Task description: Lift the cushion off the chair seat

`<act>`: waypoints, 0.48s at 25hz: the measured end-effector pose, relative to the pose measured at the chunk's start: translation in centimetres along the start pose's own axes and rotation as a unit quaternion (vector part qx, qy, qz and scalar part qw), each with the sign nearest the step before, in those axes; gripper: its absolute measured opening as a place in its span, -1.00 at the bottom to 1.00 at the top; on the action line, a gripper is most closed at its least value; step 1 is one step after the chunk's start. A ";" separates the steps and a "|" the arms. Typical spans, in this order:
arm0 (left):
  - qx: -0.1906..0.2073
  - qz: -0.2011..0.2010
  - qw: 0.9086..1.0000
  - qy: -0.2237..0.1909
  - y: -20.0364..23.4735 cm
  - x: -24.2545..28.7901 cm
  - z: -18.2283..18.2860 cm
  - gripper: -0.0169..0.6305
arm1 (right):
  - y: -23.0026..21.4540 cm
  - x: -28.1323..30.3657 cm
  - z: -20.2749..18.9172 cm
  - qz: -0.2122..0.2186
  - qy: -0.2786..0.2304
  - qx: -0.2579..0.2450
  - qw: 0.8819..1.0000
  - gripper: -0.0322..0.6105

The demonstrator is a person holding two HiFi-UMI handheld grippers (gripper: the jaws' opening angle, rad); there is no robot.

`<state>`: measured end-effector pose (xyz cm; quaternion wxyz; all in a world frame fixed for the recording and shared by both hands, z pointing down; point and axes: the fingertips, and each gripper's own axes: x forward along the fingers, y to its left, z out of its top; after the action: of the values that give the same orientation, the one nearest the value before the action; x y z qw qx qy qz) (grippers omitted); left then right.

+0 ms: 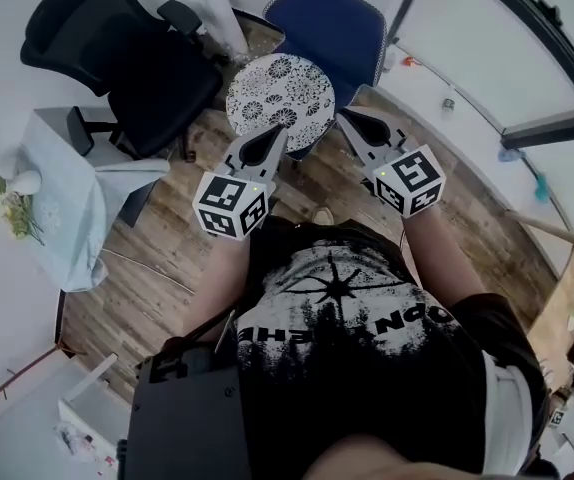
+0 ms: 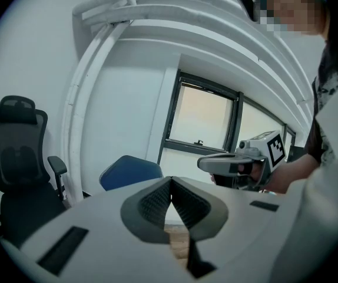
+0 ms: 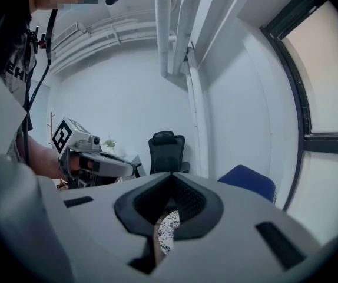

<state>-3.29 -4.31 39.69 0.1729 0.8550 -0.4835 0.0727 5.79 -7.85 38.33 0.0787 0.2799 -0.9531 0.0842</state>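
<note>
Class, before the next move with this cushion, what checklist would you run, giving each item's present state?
1. Round patterned cushion found: ok, at both gripper tips.
2. Left gripper open for grasping: not ok, jaws shut, nothing between.
3. Right gripper open: not ok, jaws shut.
4. Seat of blue chair free of cushion: cannot tell.
5. Black office chair out of the way: ok, off to the left.

We see the round white cushion [image 1: 280,96], black floral print, tilted up at 7 o'clock of the blue chair [image 1: 335,23].
</note>
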 end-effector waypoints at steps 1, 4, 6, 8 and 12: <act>0.001 0.000 1.000 0.002 0.2 0.2 0.0 -0.90 | -0.2 0.3 0.0 -0.001 0.001 -0.002 1.000 -0.84; 0.005 -0.005 1.000 0.008 1.1 0.8 0.0 -0.90 | -0.7 1.4 0.0 -0.006 0.003 -0.015 1.000 -0.84; 0.003 -0.011 1.000 0.008 1.9 1.4 0.0 -0.90 | -1.3 2.2 0.2 -0.012 0.002 -0.019 1.000 -0.84; 0.000 -0.017 1.000 0.008 2.9 2.0 0.1 -0.90 | -1.9 3.0 0.4 -0.019 0.001 -0.020 1.000 -0.84; 0.006 -0.042 0.999 0.009 5.5 3.4 1.0 -0.90 | -3.0 4.8 1.1 -0.045 -0.003 -0.018 0.999 -0.84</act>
<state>-6.24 -9.96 40.95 0.1752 0.8748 -0.4453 0.0760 3.27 -13.04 38.61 0.0849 0.3215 -0.9410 0.0625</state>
